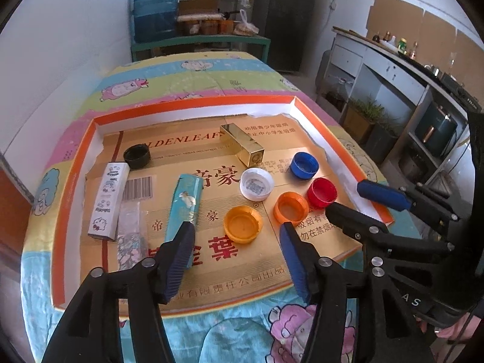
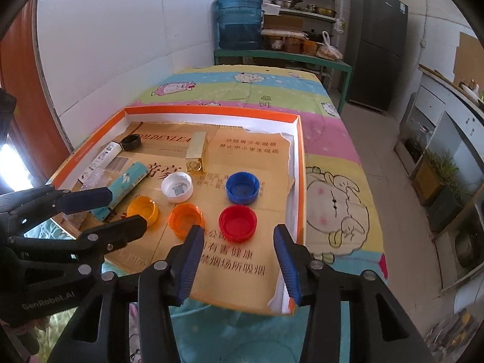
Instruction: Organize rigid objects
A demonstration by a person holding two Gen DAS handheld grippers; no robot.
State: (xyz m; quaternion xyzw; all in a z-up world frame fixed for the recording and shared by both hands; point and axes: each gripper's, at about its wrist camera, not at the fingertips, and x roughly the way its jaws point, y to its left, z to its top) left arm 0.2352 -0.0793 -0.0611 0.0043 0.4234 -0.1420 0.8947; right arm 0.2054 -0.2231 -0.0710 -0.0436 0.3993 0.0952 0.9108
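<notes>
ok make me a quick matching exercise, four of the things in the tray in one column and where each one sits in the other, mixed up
Things:
1. black cap
2. red cap
3. gold box
4. teal box

Places:
A. nearest the tray's right wall
B. far left, by the white box's far end
C. middle, beyond the white cap
D. by the left gripper's left finger

Pairs: 1-B, 2-A, 3-C, 4-D

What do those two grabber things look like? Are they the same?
Yes, they match. The left gripper and right gripper are black plastic linkages with silver rivets, and their jaws carry ribbed blue pads. White "GenRobot.AI" lettering marks the left one's body.
</notes>
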